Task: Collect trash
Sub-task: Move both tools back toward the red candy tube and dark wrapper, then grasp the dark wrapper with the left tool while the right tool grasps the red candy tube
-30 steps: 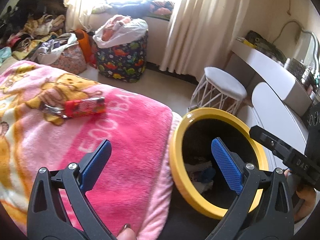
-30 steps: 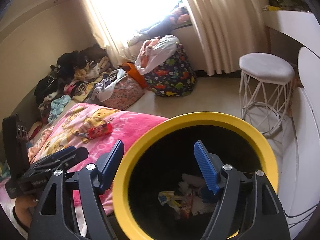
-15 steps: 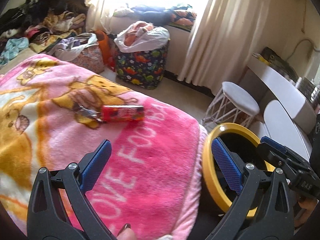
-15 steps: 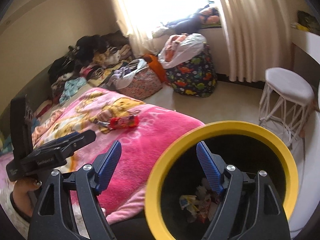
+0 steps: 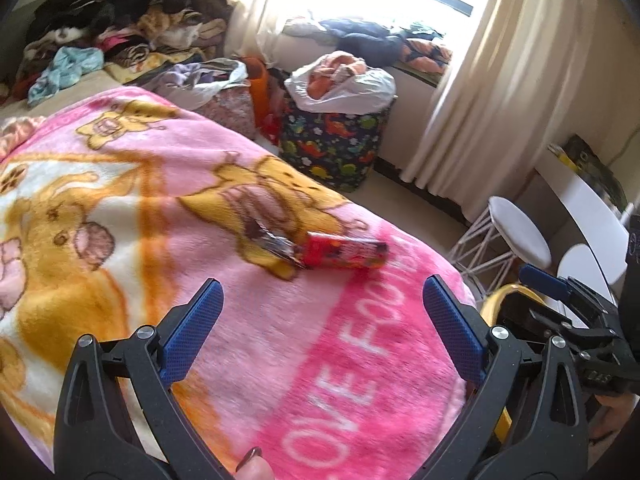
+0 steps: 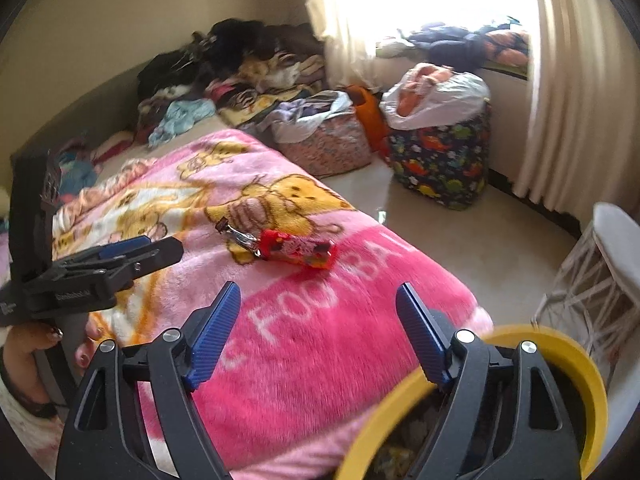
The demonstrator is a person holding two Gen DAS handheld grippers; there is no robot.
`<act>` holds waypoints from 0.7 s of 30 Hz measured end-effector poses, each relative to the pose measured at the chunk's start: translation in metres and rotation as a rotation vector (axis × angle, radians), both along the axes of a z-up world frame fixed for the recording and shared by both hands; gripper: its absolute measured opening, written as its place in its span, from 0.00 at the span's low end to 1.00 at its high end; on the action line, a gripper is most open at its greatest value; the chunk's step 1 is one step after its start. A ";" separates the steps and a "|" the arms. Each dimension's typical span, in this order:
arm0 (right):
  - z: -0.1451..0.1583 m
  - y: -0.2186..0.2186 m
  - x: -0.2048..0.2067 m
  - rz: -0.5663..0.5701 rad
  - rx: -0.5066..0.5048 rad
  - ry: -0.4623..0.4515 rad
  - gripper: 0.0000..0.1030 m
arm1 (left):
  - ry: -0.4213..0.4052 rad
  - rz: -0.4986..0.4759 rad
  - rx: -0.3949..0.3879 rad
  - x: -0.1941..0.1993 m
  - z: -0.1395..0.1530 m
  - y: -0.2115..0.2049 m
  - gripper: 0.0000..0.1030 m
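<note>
Step in hand: reach toward the next piece of trash; nothing is picked up yet.
Trash: a red snack wrapper with a torn silvery end lies flat on the pink blanket, at about 12 o'clock from both tongs and well apart from them.
Left gripper: jaws spread wide, nothing between them, only blanket below.
Right gripper: jaws opening, nothing between them; the wrapper sits a little beyond its fingertips, near 12 o'clock.
Bin: a yellow-rimmed bin stands off the bed's corner, at about 4 o'clock in the right wrist view, with litter faintly visible inside.
Other items: a dinosaur-print hamper and a white stool are on the floor beyond the bed.
Next move: one gripper probably goes forward and down, straddles the wrapper across its narrow width and closes without pinching the fleece.
Risk: the thin, flat wrapper may slide on the soft pile.
</note>
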State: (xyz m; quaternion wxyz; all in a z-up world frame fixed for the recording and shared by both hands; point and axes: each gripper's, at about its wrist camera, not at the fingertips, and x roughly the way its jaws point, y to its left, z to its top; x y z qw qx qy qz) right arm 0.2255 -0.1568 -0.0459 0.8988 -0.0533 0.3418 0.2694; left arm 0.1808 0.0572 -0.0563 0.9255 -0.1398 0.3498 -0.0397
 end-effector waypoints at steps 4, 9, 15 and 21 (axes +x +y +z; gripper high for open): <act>-0.011 0.021 0.035 0.047 -0.063 0.018 0.77 | 0.024 0.034 -0.041 0.015 -0.008 0.021 0.80; -0.031 0.043 0.072 0.112 -0.129 0.067 0.78 | 0.060 0.052 -0.098 0.033 -0.021 0.035 0.63; -0.058 0.067 0.102 0.198 -0.217 0.111 0.78 | 0.115 0.045 -0.163 0.062 -0.041 0.045 0.51; -0.074 0.087 0.124 0.262 -0.285 0.139 0.78 | 0.146 0.037 -0.217 0.082 -0.055 0.052 0.43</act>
